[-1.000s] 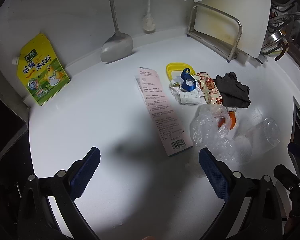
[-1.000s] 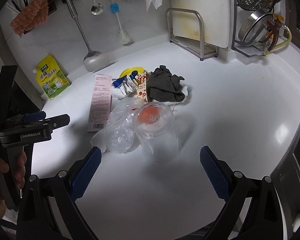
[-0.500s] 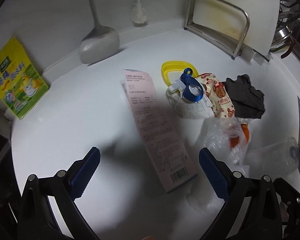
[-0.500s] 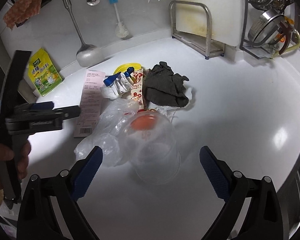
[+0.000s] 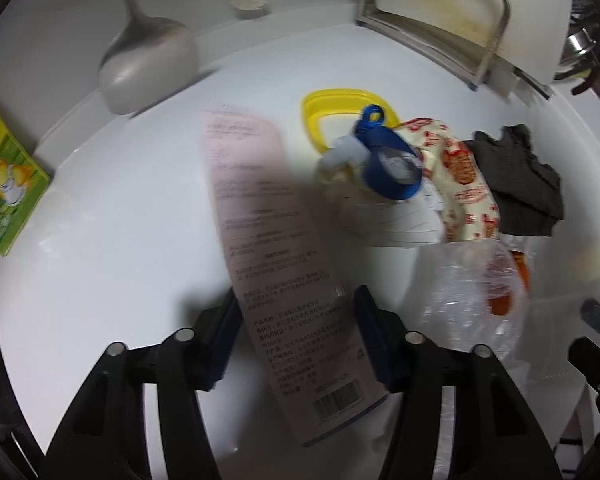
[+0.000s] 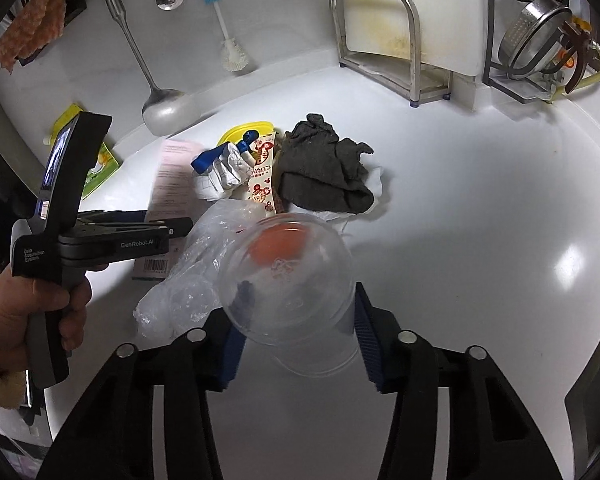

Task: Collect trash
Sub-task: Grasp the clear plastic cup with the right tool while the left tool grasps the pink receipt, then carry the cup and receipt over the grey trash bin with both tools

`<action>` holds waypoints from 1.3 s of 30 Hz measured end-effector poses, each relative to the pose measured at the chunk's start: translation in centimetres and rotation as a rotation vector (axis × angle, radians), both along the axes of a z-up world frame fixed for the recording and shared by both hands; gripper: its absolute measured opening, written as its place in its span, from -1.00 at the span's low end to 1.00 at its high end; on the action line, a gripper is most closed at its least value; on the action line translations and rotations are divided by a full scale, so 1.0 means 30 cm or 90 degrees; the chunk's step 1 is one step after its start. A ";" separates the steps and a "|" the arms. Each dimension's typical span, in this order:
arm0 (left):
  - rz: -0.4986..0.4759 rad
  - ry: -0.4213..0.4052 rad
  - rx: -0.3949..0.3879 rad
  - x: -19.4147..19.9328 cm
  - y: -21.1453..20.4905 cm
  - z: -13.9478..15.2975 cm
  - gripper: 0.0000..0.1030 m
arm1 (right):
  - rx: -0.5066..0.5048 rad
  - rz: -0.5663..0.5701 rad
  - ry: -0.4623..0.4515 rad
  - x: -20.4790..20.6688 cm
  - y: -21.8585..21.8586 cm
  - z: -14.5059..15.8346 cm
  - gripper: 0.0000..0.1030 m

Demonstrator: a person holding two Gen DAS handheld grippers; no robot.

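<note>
**Pink carton and clear cup both being gripped**

Pink paper carton point(image 5: 284, 264) lies flat on the white counter point(image 5: 112, 216), left gripper point(image 5: 296, 340) pads closing against its edges. Right gripper point(image 6: 296, 336) is clamped around the clear plastic cup point(image 6: 288, 276). Next, judged: lift both, keeping the carton from slipping.

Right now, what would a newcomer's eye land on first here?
The two grippers closing in on trash: the right gripper straddles a clear cup, and the left gripper straddles a pink box. Behind them lies a heap on the white counter: dark rag, blue cap, snack wrapper.
</note>
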State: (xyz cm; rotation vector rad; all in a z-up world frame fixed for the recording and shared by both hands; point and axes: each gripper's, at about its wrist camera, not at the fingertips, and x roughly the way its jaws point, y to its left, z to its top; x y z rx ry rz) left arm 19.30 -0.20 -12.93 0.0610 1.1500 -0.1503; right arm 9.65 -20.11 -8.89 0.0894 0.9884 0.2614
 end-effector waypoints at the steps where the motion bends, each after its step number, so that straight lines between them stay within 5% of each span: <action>1: -0.003 0.003 -0.006 0.001 -0.001 0.002 -0.02 | 0.003 0.002 -0.001 0.000 -0.001 0.004 -0.22; 3: -0.002 -0.015 -0.014 -0.004 -0.002 0.025 -0.46 | 0.005 0.004 -0.005 -0.001 -0.002 0.015 -0.25; 8: -0.006 -0.031 -0.025 -0.010 -0.006 0.077 -0.74 | 0.015 0.006 -0.018 -0.009 -0.003 0.048 -0.30; 26: 0.023 -0.108 -0.024 -0.185 0.086 0.285 -0.79 | 0.031 0.040 -0.061 -0.109 0.009 0.164 -0.30; 39: 0.021 -0.148 -0.029 -0.466 -0.001 0.428 -0.79 | 0.040 0.073 -0.080 -0.306 -0.044 0.243 -0.31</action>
